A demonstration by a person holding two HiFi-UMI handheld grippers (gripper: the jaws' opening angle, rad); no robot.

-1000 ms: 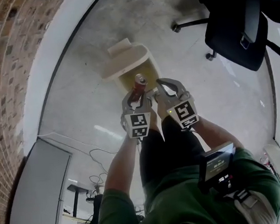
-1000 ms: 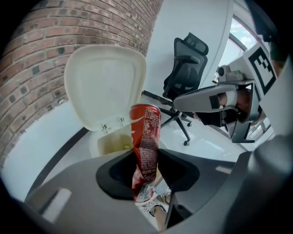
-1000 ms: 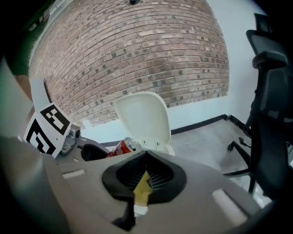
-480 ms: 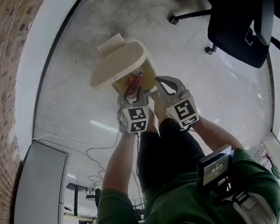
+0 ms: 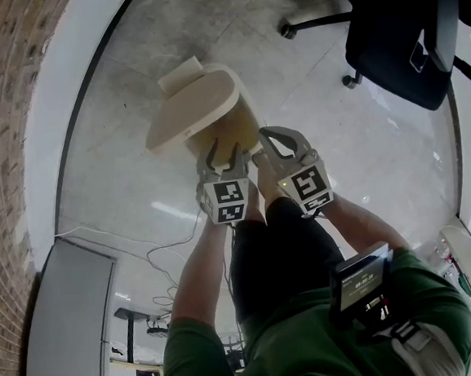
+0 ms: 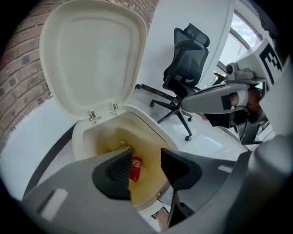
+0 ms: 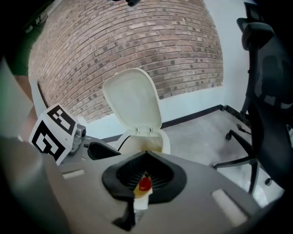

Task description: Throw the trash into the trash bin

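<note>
White script on the red can [image 6: 136, 167] is too blurred to read.

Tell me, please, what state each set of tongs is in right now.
Left tongs: opening, nothing between them; red can lies in the bin.
Right tongs: closed on a small red-and-white scrap.

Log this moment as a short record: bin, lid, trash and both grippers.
bin: trash bin, open
lid: lid swung up on its hinges
in bin: red can lying inside
left gripper: left gripper above the bin mouth, jaws opening, nothing between them
right gripper: right gripper shut on a small red and pale scrap
task state: can is in, scrap not yet dropped
</note>
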